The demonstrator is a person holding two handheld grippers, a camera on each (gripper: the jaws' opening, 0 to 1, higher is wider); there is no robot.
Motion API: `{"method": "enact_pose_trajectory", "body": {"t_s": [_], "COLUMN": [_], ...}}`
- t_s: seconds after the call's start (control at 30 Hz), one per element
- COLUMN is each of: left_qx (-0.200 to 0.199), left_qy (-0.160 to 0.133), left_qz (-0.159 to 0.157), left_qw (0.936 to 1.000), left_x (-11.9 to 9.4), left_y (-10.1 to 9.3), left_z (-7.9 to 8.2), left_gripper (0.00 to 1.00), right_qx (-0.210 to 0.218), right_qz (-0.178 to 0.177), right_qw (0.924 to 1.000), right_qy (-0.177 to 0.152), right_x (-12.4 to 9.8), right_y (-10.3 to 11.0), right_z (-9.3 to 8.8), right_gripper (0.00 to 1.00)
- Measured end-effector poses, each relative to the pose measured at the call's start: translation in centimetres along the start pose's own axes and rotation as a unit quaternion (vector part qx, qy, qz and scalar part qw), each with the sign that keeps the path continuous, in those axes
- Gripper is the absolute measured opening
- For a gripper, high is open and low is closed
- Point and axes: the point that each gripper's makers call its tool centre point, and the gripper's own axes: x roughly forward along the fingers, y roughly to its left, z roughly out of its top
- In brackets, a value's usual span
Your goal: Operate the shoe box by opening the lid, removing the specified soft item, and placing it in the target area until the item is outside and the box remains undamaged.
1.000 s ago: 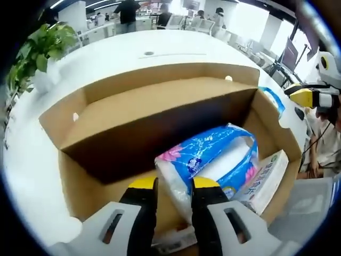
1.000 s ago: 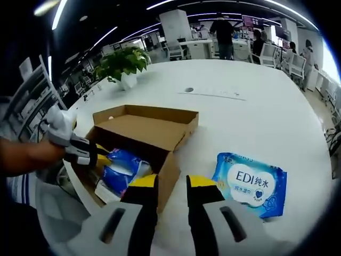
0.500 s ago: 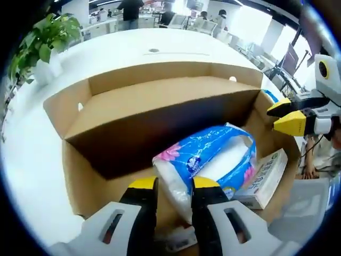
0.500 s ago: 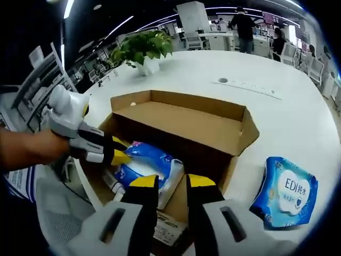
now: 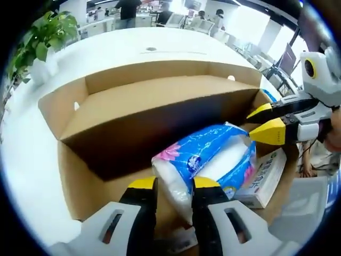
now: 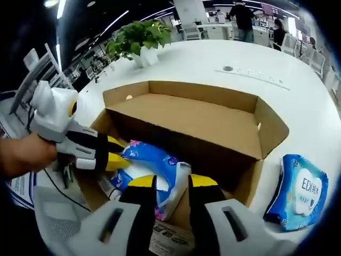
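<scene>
- Left gripper [image 5: 175, 184]: yellow-tipped jaws set a little apart, straddling the near end of the tissue pack [image 5: 205, 160]; the plastic sits between the tips, though a firm pinch cannot be confirmed. In the right gripper view the same tool [image 6: 114, 154] enters from the left, held by a hand [image 6: 21, 154], its tips against the pack [image 6: 152, 170].
- Right gripper [image 6: 171, 184]: jaws parted over the pack's other end, the wrapper lying just between or below the tips; contact cannot be told. In the left gripper view it [image 5: 264, 124] reaches in from the right, jaws apart, beside the pack's far end.
- Shoe box [image 5: 74, 112]: brown cardboard, lid folded back upright, the blue-and-white tissue pack inside on the floor, with a white printed carton [image 5: 264, 178] beside it.
- Surface: white table [image 6: 202, 64] carrying the box; a blue wet-wipes pack [image 6: 298, 192] lies outside it, near its corner.
- Room: potted plant [image 6: 141, 37] on the table; open office with desks and standing people [image 6: 245, 13] beyond.
</scene>
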Motion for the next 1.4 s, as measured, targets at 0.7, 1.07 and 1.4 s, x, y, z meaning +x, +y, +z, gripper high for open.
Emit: {"method": "enact_pose_trajectory", "body": {"t_s": [0.7, 1.07, 1.4], "left_qx": [-0.021, 0.017, 0.024], "left_qy": [0.017, 0.013, -0.011], "left_qz": [-0.015, -0.019, -0.025], "left_qw": [0.9995, 0.9996, 0.9993], "left_x": [0.2, -1.0, -3.5], "left_y": [-0.2, -0.7, -1.2], "left_z": [-0.3, 0.6, 2.7], "left_gripper": [0.17, 0.04, 0.04], "right_qx": [-0.028, -0.032, -0.027], "right_qz": [-0.025, -0.02, -0.015], "right_qw": [0.9943, 0.9958, 0.9987], "right_qy": [0.099, 0.084, 0.041], "right_x": [1.8, 1.2, -1.3], "right_y": [-0.8, -0.3, 0.4], "right_z": [-2.9, -2.4, 0.0], "right_gripper": [0.07, 0.0, 0.0]}}
